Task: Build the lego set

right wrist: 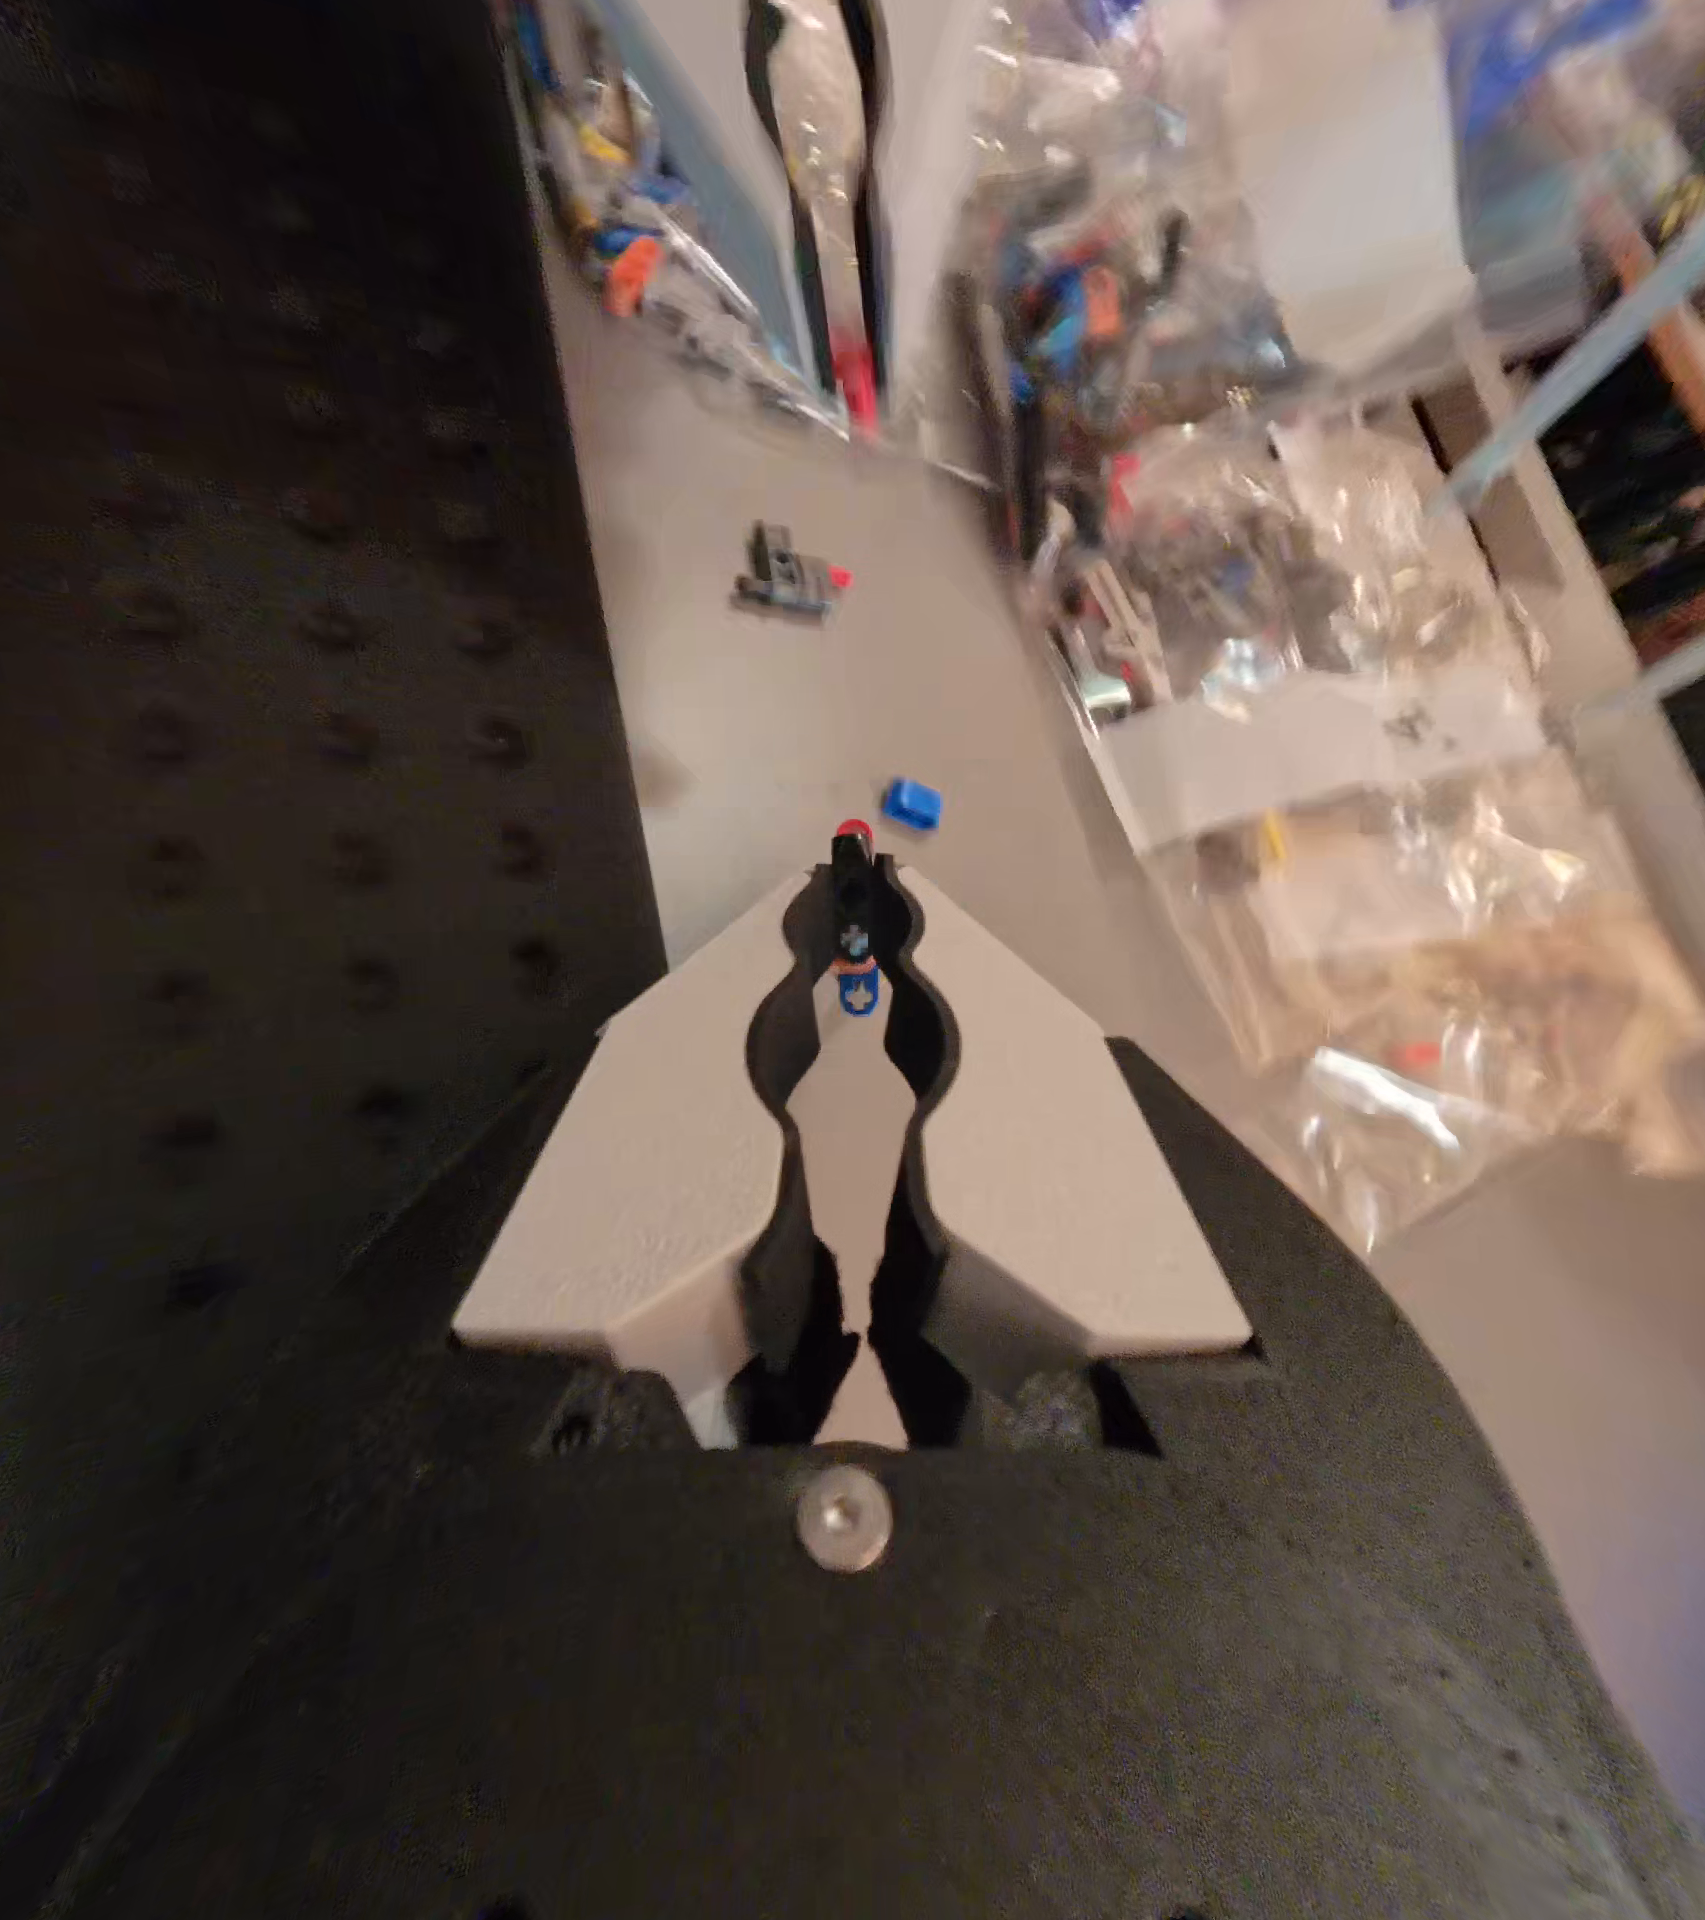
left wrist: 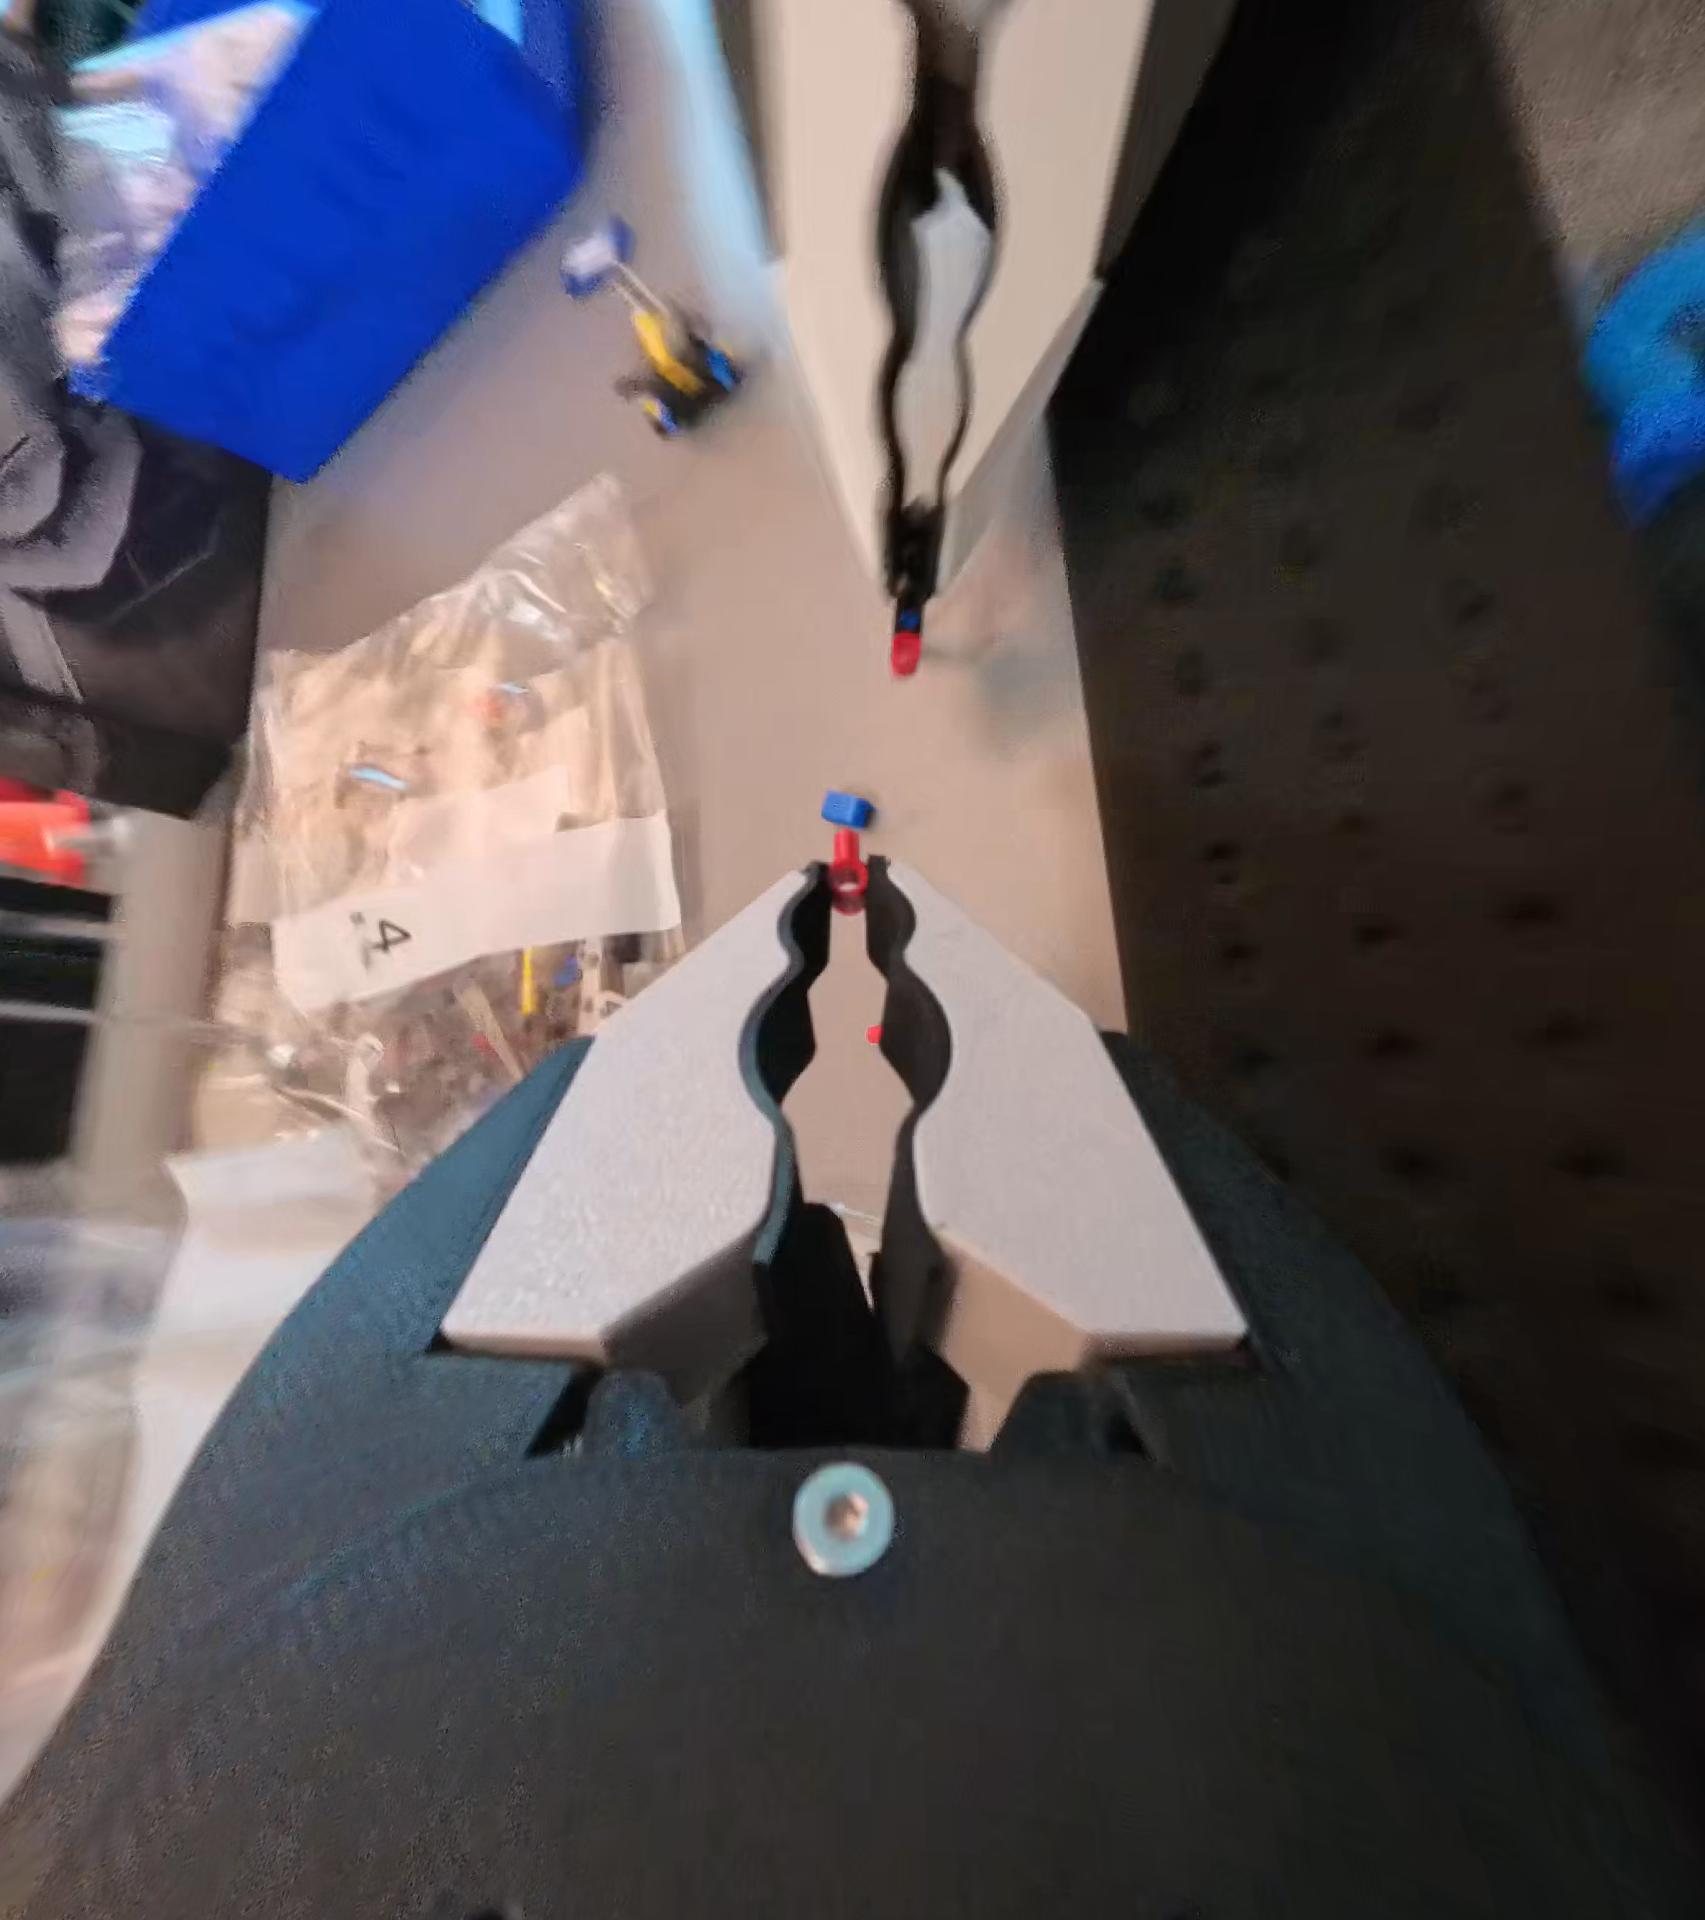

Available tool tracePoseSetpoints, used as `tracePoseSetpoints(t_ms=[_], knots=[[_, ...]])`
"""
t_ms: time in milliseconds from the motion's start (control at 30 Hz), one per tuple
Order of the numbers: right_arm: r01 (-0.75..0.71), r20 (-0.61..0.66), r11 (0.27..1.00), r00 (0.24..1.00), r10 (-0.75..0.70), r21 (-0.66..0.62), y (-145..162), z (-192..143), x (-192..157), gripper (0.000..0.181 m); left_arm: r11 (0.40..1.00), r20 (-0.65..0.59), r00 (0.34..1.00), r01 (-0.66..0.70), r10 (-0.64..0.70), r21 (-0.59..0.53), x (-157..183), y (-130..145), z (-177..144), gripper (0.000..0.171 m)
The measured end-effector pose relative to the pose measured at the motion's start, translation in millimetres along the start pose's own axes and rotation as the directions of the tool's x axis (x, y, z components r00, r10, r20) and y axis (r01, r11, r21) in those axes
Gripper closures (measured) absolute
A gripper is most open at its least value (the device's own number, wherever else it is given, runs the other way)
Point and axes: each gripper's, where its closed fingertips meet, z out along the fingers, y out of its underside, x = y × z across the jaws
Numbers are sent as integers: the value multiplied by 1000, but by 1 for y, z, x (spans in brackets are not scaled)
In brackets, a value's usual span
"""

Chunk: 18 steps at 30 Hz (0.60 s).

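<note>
My left gripper point(left wrist: 848, 871) is shut on a small red lego piece point(left wrist: 845, 883) at its tips. A small blue piece point(left wrist: 849, 806) shows just beyond it; I cannot tell if they touch. My right gripper point(right wrist: 853, 873) is shut on a thin black lego piece point(right wrist: 850, 883) with a red tip point(right wrist: 853, 828) and a blue end point(right wrist: 859, 997). The right gripper also shows in the left wrist view point(left wrist: 905, 613), facing mine. The left gripper shows at the top of the right wrist view point(right wrist: 832, 312). A blue brick point(right wrist: 912, 802) lies on the grey table.
A yellow, blue and black lego assembly point(left wrist: 676, 364) and a dark grey assembly point(right wrist: 786, 577) lie on the table. Clear bags of parts point(left wrist: 453, 831) point(right wrist: 1347, 779) lie alongside. A blue bin point(left wrist: 339, 229) stands farther off. A black perforated board point(left wrist: 1399, 831) point(right wrist: 256, 623) borders the table. The tips of one gripper are about 8 cm away from the tips of the other.
</note>
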Motion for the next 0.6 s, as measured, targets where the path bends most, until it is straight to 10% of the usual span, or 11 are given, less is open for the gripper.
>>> tracePoseSetpoints(t_ms=[67, 600], knots=[[-105, 26, 979, 994, 102, 177, -23, -27, 13, 177, 996, -8, 997, 74, -74, 45, -11, 3, -11, 165], [-128, 126, 984, 986, 113, 124, -16, -2, 2, 176, 983, -99, 984, 137, -149, -120, 21, 20, 55, 145]])
